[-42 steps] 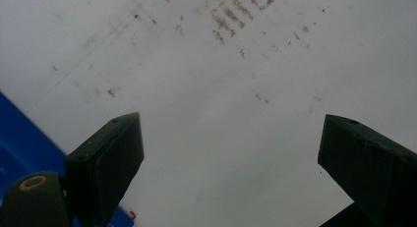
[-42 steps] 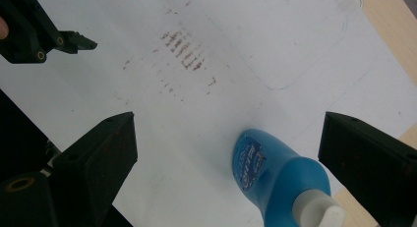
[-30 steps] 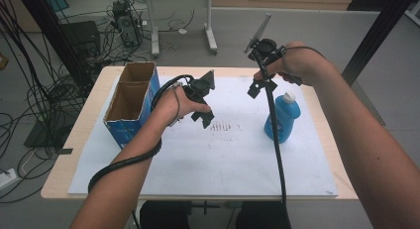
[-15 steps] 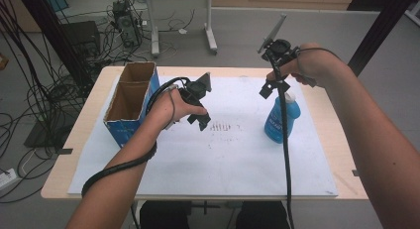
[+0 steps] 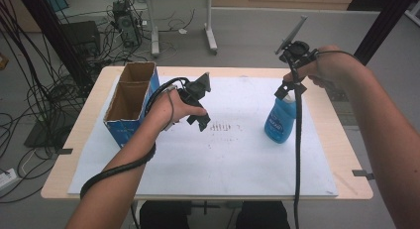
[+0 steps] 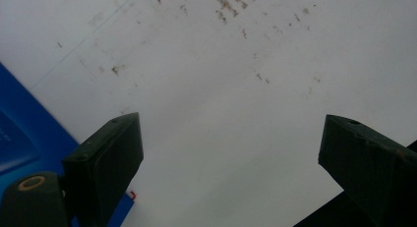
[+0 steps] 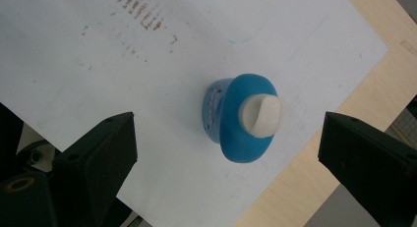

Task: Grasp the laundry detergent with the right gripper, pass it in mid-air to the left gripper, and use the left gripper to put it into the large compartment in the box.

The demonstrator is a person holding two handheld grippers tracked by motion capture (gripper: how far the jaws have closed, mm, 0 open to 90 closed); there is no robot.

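Blue bottle (image 5: 280,121) standing upright on white sheet (image 5: 247,164), right of centre in the high view, base down, white cap (image 7: 260,115) up; long axis vertical, cap pointing straight at the right gripper's camera in the right gripper view, where the bottle sits at centre frame seen end-on. Label side facing toward lower left of the high view, as far as readable. Right gripper (image 5: 289,90) poised directly above the cap, jaws spread wide with nothing between them, no contact with bottle visible. Left gripper (image 5: 200,121) hovering over sheet at centre-left of the high view, jaws likewise wide apart and empty; bare sheet with brown smudge marks (image 6: 231,3) ahead of it, edge of blue cardboard box (image 5: 130,102) at lower left of the left gripper view. Box open-topped, at upper left of table (image 5: 341,154), well apart from bottle; inside looks empty from the high view. Progress, judged: early stage. Bottle not grasped, not lifted, not moved toward box. Remaining: lower right gripper over cap or neck, close, lift; destination only a guess, box the likely candidate. Risk noted: top-down grip on a small rounded cap, bottle could tip if jaws land off-centre.
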